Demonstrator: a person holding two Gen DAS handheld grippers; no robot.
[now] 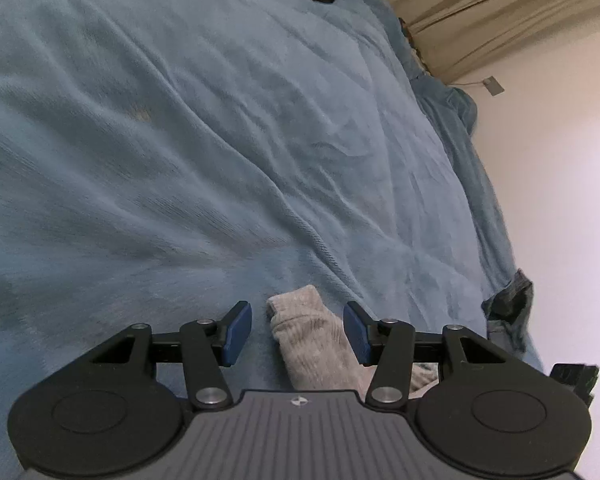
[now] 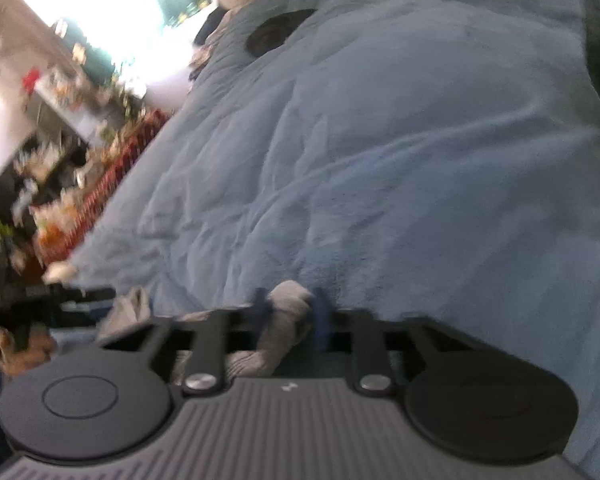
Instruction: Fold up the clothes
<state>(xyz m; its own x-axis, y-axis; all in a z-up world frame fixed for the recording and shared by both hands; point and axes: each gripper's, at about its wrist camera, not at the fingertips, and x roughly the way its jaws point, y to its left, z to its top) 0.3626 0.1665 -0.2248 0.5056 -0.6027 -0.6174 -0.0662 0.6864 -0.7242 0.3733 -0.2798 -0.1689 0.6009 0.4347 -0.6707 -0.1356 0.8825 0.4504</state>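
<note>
Left hand-held gripper [image 1: 298, 330]: jaws apart, straddling grey sock [image 1: 312, 344], not pinching | Right hand-held gripper [image 2: 290, 316]: clamped on grey sock [image 2: 286, 324], view blurred | Sock over blue blanket [image 1: 220, 140] on bed.

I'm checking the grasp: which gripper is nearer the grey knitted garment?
Right. The right gripper is shut on the grey knitted garment; the left gripper is open, its blue pads either side of a cuff, not touching.

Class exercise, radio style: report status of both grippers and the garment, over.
Left gripper open, straddling grey knit garment. Right gripper shut on garment. Blue blanket underneath, nothing blocking.
</note>
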